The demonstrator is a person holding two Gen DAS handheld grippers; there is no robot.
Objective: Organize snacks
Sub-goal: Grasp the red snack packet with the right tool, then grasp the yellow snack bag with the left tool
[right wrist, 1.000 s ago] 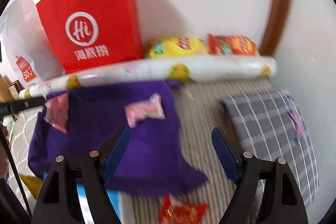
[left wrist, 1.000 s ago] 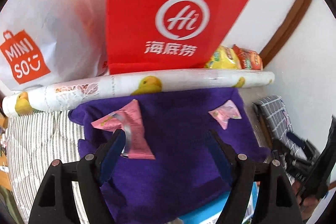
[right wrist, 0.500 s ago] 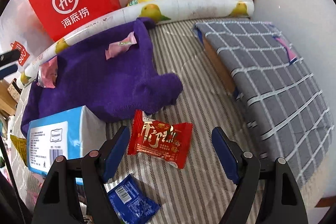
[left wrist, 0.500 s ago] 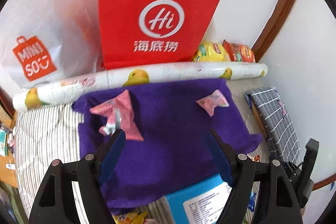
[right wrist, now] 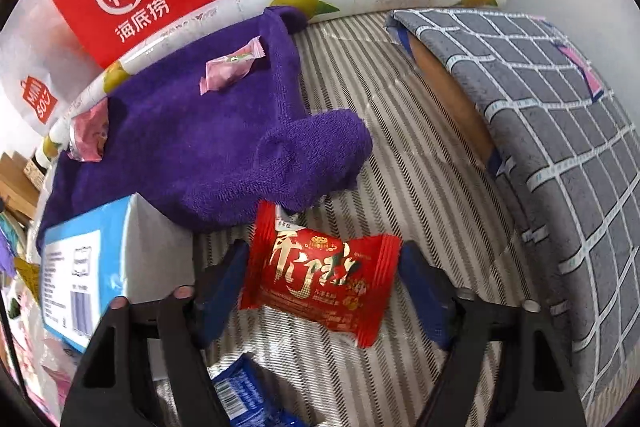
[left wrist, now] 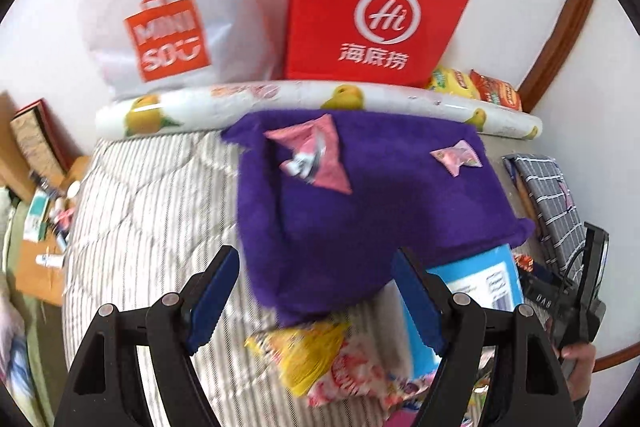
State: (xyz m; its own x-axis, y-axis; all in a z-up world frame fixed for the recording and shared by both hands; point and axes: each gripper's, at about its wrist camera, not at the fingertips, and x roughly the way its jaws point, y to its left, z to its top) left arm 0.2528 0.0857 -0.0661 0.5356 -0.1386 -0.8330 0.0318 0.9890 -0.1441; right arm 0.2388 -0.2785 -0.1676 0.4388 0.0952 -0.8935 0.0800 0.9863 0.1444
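My right gripper (right wrist: 322, 291) is open with its fingers on either side of a red snack packet (right wrist: 320, 277) lying on the striped bedding; whether they touch it I cannot tell. My left gripper (left wrist: 316, 303) is open and empty above the near edge of a purple towel (left wrist: 360, 207). Two pink candy packets lie on the towel: a large one (left wrist: 314, 157) and a small one (left wrist: 456, 157), which also shows in the right wrist view (right wrist: 230, 71). A yellow snack packet (left wrist: 304, 355) lies in front of the left gripper.
A blue and white box (right wrist: 86, 267) stands left of the red packet. A blue packet (right wrist: 240, 395) lies below it. A red paper bag (left wrist: 376, 7), a white Miniso bag (left wrist: 168, 31) and a rolled mat (left wrist: 320, 99) line the wall. A grey checked cushion (right wrist: 560, 131) lies at right.
My right gripper has dropped down and closed in around the red packet. My left gripper has pulled back and turned left, away from the pink packets, bringing the yellow packet into view.
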